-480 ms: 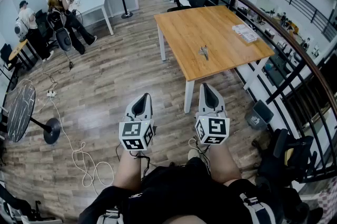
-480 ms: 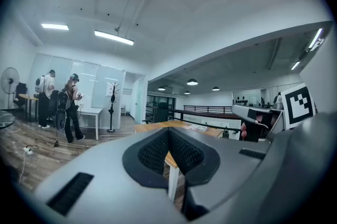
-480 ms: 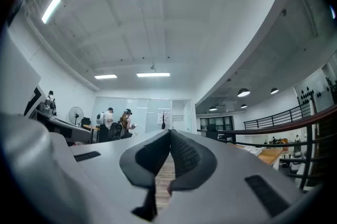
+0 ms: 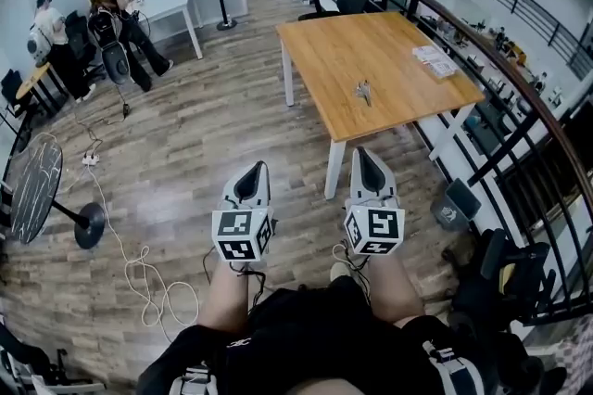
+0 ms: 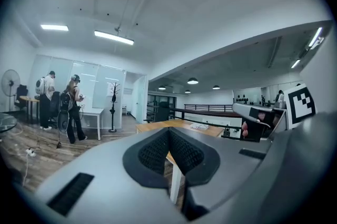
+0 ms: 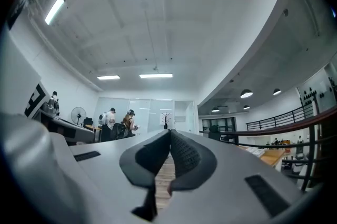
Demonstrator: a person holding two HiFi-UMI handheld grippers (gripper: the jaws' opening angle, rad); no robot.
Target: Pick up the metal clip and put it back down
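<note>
Head view shows me the metal clip (image 4: 363,91) lying on the wooden table (image 4: 389,45). My left gripper (image 4: 251,169) and right gripper (image 4: 362,152) are both closed, holding nothing.

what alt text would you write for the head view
A person's left hand-held gripper and right hand-held gripper, both shut and empty, point side by side toward a wooden table where a small metal clip lies.
</note>
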